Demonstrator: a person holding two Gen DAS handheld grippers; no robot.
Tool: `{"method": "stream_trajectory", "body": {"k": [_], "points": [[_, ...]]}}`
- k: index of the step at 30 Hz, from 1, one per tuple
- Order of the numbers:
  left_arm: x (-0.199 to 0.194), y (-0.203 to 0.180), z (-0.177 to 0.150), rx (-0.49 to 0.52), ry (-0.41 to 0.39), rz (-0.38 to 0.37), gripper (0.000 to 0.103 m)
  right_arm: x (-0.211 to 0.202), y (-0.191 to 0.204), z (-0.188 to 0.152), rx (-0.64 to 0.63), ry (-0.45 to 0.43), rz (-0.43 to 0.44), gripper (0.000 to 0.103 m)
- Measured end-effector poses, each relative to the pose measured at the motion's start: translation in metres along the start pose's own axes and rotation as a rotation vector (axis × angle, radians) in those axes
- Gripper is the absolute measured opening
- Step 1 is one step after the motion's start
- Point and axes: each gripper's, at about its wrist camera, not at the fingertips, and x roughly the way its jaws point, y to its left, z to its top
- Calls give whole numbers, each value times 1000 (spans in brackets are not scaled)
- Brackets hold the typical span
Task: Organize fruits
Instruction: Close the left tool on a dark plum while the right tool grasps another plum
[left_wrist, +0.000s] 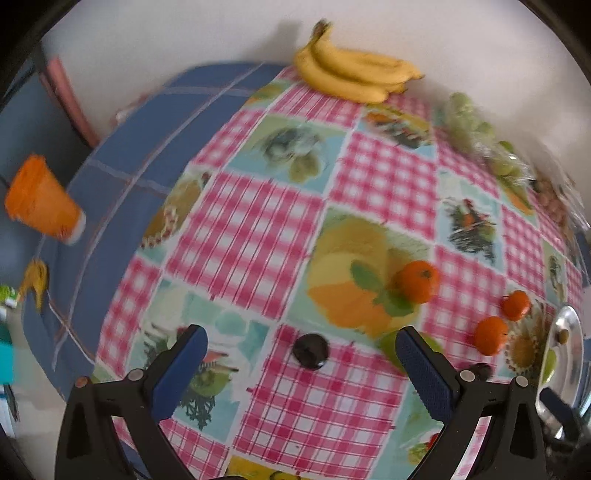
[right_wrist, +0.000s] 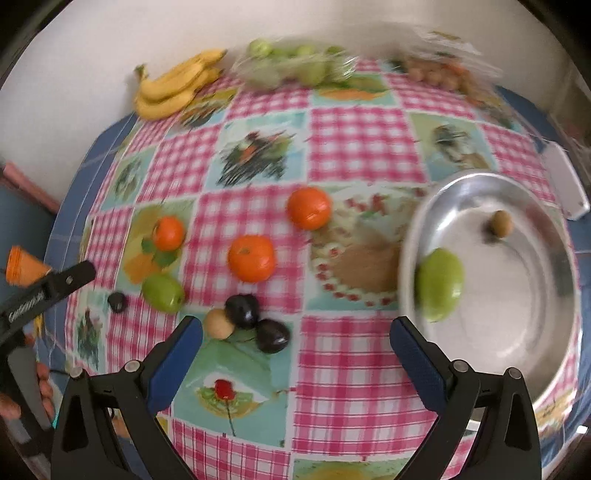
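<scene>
Right now both of your tools are spread wide with nothing between the pads. Your right tool (right_wrist: 295, 343) hangs over the checked cloth (right_wrist: 354, 369) on the counter, and the metal bowl (right_wrist: 546, 354) sits just ahead of its right finger, holding a green fruit (right_wrist: 439, 284) against the near wall and a small brown fruit (right_wrist: 501, 223) farther in. Just ahead of its left finger lie two dark plums (right_wrist: 242, 310) touching each other, with a pale round fruit (right_wrist: 219, 323) against them. Beyond those are three oranges (right_wrist: 251, 258), apart from one another, and a second green fruit (right_wrist: 163, 293) to the left. Your left tool (left_wrist: 301, 354) has a small dark fruit (left_wrist: 310, 350) lying between its open fingers on the cloth. Far ahead of both tools, by the wall, are the bananas (left_wrist: 354, 75) and a bag of green fruit (right_wrist: 295, 66).
</scene>
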Motion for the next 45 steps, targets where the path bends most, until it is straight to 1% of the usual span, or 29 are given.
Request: {"method": "stream_trajectory", "body": {"k": [3, 5, 7, 10, 14, 17, 21, 22, 23, 24, 25, 26, 27, 28, 29, 30, 31, 32, 33, 35, 36, 38, 42, 45], "points": [[13, 7, -2, -33, 34, 1, 103, 13, 5, -4, -24, 35, 4, 101], [21, 7, -4, -30, 56, -1, 103, 22, 6, -5, -34, 59, -1, 101], [26, 6, -5, -23, 64, -5, 103, 30, 8, -6, -50, 82, -8, 101], [29, 4, -6, -17, 55, -15, 103, 36, 9, -10, -67, 102, -4, 101], [33, 3, -6, 0, 63, -31, 103, 41, 14, -8, -84, 104, 4, 101], [36, -1, -4, 24, 70, -23, 103, 41, 15, -8, -89, 104, -6, 101], [38, -1, -3, 6, 76, -45, 102, 39, 13, -8, -83, 93, -4, 101], [37, -1, -3, 0, 74, -52, 101, 37, 11, -8, -81, 93, -5, 99], [36, 0, -3, -4, 73, -57, 98, 36, 11, -8, -83, 88, -6, 96], [36, 1, -4, -9, 73, -65, 94, 36, 12, -8, -85, 87, -8, 88], [36, 1, -4, -11, 76, -76, 86, 36, 13, -8, -87, 87, -10, 73], [35, 2, -5, -11, 80, -77, 82, 36, 13, -9, -87, 90, -8, 67], [36, 1, -7, -10, 86, -77, 81, 37, 14, -9, -86, 96, -4, 59], [37, 0, -7, -10, 92, -87, 76, 39, 14, -10, -85, 105, 3, 59], [37, 0, -8, -13, 95, -96, 67, 41, 14, -10, -85, 111, 5, 58], [38, 0, -8, -14, 99, -106, 63, 42, 14, -10, -85, 114, 5, 54], [38, 0, -9, -13, 100, -108, 56, 43, 14, -9, -84, 112, 6, 45], [38, -1, -9, -12, 103, -110, 50, 43, 14, -9, -81, 111, 11, 43], [38, -1, -9, -11, 106, -113, 48, 43, 14, -8, -77, 110, 15, 39], [40, -1, -10, -17, 112, -122, 38, 43, 14, -8, -73, 111, 23, 33], [41, -1, -10, -21, 114, -127, 36, 42, 13, -7, -67, 110, 31, 27], [41, 0, -10, -24, 116, -130, 29, 40, 13, -6, -63, 109, 34, 27], [39, 0, -12, -25, 113, -129, 27, 36, 13, -3, -62, 99, 44, 26], [36, -1, -11, -37, 104, -152, 27, 28, 11, -4, -61, 86, 60, 26]]}}
